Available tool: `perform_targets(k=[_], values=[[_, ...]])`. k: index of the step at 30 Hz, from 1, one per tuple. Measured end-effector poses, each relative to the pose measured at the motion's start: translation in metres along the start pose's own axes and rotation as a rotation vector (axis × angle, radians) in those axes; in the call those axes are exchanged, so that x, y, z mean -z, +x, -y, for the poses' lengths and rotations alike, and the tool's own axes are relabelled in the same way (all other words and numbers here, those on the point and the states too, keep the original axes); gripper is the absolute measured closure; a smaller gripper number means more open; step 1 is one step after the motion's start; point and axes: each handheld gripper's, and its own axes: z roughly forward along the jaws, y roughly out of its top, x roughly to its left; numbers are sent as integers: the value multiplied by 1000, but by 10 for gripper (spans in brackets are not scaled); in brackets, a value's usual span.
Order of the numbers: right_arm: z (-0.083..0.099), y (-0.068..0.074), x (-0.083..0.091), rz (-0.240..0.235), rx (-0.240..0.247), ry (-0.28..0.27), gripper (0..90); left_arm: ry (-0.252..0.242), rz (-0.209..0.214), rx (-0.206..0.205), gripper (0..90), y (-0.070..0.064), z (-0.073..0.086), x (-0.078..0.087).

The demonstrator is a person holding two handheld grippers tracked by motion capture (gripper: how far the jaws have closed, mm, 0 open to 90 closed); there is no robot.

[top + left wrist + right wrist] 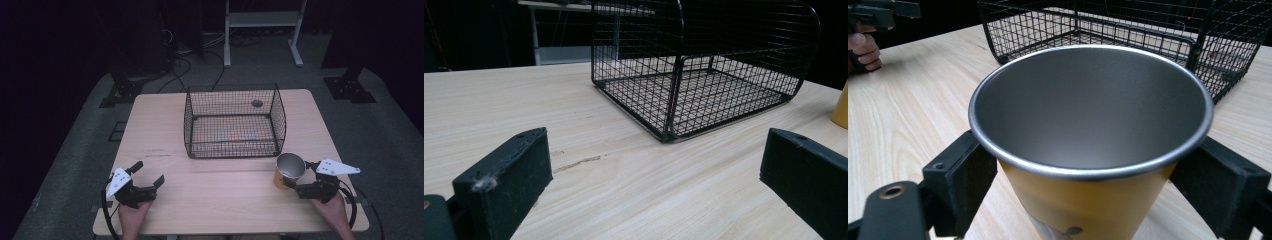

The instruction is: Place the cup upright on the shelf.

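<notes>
At front right of the tabletop (220,192), I'm bracketing the yellow cup (288,171) with my right hand-held gripper (296,183), jaws flanking it, grip unconfirmed, cup standing upright beside the wire basket (234,121), left hand-held gripper (148,173) idling wide open.

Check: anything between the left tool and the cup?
No. High view shows bare table between the left tool and the cup; the basket stands farther back.

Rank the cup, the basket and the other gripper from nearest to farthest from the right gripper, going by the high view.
1. Cup: between the fingers of the right gripper, at the table's right front.
2. Basket: behind the cup, at the table's middle.
3. Left gripper: farthest, across the table at the left front.
</notes>
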Motion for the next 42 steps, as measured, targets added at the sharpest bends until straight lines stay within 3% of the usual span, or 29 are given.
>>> perform_targets(k=[18, 33, 42], values=[[-7, 5, -22, 21, 5, -2, 137, 1, 6, -1, 0, -1, 0, 0], [-8, 10, -16, 14, 30, 13, 139, 1, 6, -1, 0, -1, 0, 0], [-19, 14, -3, -43, 16, -16, 139, 3, 6, -3, 0, -1, 0, -1]])
